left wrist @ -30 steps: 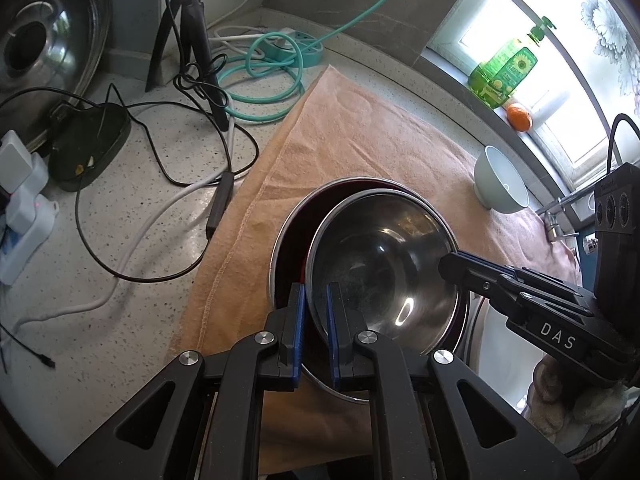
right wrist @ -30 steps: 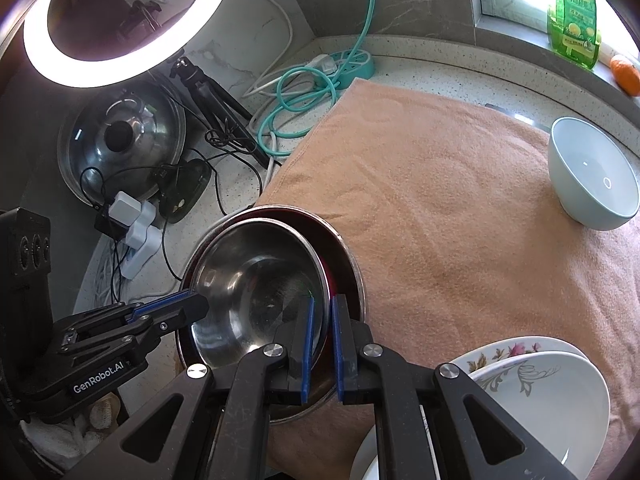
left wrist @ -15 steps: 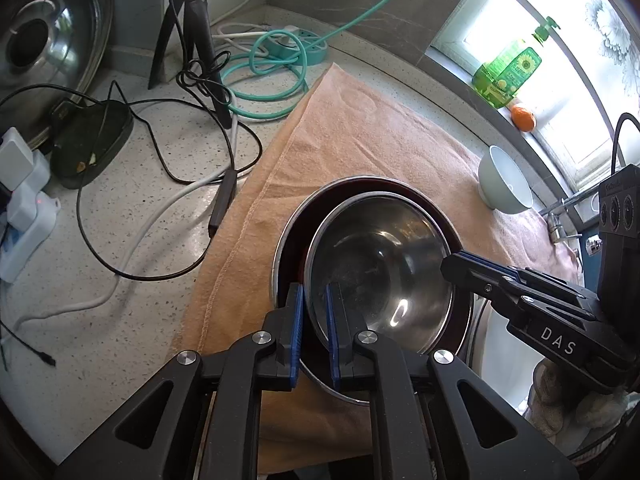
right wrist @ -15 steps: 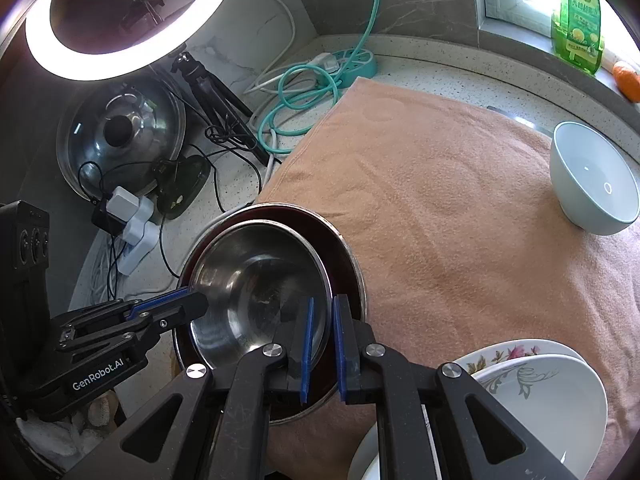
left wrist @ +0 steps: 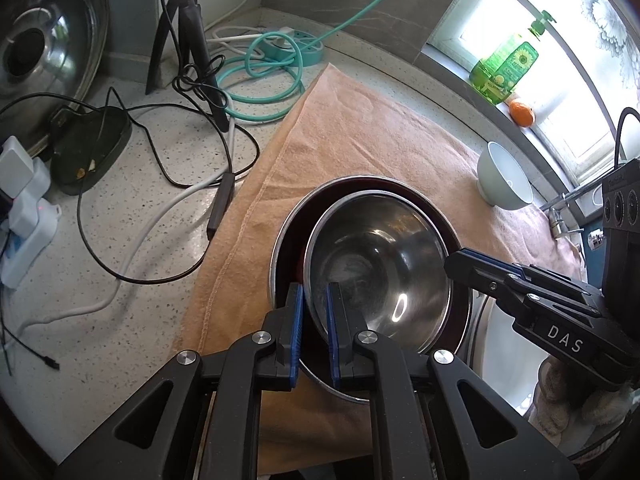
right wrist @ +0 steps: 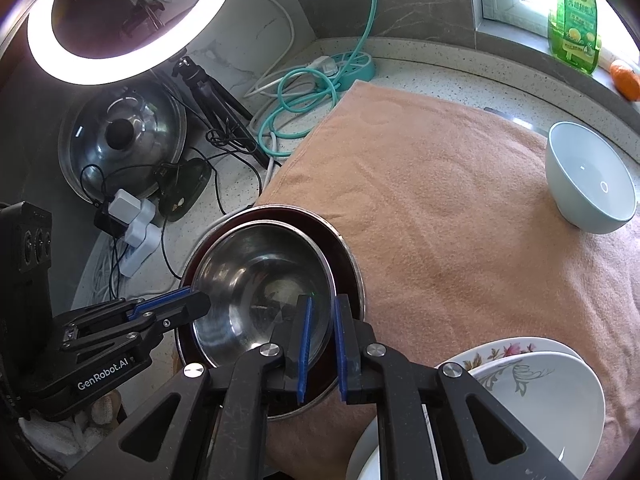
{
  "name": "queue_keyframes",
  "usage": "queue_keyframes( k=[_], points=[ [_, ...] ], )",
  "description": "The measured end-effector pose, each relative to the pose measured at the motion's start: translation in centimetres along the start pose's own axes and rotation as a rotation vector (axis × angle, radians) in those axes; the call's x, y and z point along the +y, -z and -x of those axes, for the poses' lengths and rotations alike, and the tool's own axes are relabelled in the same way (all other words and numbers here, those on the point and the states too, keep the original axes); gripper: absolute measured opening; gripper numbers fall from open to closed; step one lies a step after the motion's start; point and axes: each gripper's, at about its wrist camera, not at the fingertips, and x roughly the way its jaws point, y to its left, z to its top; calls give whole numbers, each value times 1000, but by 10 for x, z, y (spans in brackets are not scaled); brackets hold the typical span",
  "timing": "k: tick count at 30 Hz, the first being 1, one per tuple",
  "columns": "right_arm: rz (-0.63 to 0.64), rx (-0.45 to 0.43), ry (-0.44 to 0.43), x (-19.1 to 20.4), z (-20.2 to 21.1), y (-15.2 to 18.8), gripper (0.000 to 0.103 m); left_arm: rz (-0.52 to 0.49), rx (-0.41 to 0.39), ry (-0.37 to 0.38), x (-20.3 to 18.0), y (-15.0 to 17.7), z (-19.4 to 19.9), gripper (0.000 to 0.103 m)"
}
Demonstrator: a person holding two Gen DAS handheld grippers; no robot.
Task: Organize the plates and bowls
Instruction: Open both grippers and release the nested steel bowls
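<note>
A shiny steel bowl (left wrist: 380, 264) (right wrist: 256, 280) sits tilted inside a larger steel bowl with a dark red lining (left wrist: 286, 248) (right wrist: 350, 260), on a peach towel (left wrist: 360, 140) (right wrist: 440, 200). My left gripper (left wrist: 316, 296) (right wrist: 200, 300) is shut on the inner bowl's near rim. My right gripper (right wrist: 322, 308) (left wrist: 452, 262) is shut on the opposite rim. A pale blue bowl (left wrist: 504, 184) (right wrist: 588, 184) stands alone at the towel's far right. Stacked white floral plates (right wrist: 540, 400) lie at the towel's near right corner.
On the speckled counter left of the towel are black cables (left wrist: 160, 208), a tripod (left wrist: 188, 40), a teal power strip with coiled cord (right wrist: 320, 76), white adapters (right wrist: 132, 220) and a pot lid (right wrist: 124, 136). A green soap bottle (left wrist: 508, 68) and an orange (left wrist: 520, 114) stand on the windowsill.
</note>
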Motion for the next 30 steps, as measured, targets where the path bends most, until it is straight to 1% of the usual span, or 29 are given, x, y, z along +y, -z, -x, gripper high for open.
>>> queue_keyframes(
  k=[3,12,21,30],
  points=[
    [-8,-4,-6,-1,2,0,11,12,-11,3,2,0,5,10],
    [-28,-32,-25,-2,14,-1,11,33,-65,28,4,-6,24,10],
    [-57,-85,-33,-3,38,2,11,11,-94,65,-7,-11,34,10],
    [-119,-158,-23,-14,70,8,11,-28,-120,116,-22,-20,43,10]
  ],
)
